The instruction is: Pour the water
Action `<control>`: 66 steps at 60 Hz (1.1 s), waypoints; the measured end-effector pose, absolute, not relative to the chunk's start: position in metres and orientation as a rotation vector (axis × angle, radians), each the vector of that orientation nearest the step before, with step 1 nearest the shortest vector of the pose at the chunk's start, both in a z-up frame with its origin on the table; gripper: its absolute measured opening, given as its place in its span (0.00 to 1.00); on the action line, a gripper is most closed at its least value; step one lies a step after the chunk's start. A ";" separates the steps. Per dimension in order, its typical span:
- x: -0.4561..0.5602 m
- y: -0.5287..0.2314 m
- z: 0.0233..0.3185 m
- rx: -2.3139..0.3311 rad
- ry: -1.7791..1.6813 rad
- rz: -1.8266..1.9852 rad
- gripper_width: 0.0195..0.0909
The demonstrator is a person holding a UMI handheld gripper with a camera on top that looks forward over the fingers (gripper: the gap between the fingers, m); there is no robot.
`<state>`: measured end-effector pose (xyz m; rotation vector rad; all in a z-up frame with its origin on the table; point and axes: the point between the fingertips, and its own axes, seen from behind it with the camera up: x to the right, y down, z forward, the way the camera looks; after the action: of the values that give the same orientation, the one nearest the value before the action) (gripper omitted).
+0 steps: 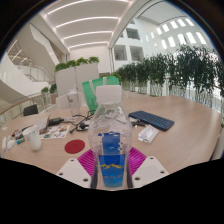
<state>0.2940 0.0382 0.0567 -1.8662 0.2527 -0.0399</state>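
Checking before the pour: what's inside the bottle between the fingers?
The clear bottle stands between the gripper's pink pads. Its upper part looks see-through, with a blue band across the lower part. Whether that is water or a label cannot be told; the pads cover its lower sides.

The bottle (110, 140) looks clear, glossy plastic with a blue label; the table (185, 140) seems smooth, pale wood.

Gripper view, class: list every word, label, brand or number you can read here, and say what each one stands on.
None can be read.
The bottle, held in the tool, bears a blue label: its print is too small to read.
The papers on the table: too blurred.
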 end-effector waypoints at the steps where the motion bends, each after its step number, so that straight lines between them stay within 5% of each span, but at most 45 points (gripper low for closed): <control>1: 0.293 0.039 0.057 -1.875 0.252 -0.030 0.29; 8: 0.288 0.045 0.079 -1.887 0.191 -0.066 0.27; 22: 0.229 0.091 0.206 -1.818 -0.212 -0.427 0.27; 29: 0.185 0.119 0.245 -1.728 -0.552 -0.824 0.27; 51: 0.058 0.203 0.206 -1.168 -1.637 -1.760 0.27; 66: 0.051 0.210 0.193 -1.062 -1.819 -1.859 0.27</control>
<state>0.0514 0.2095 0.1927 -1.0621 -1.8186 -1.8591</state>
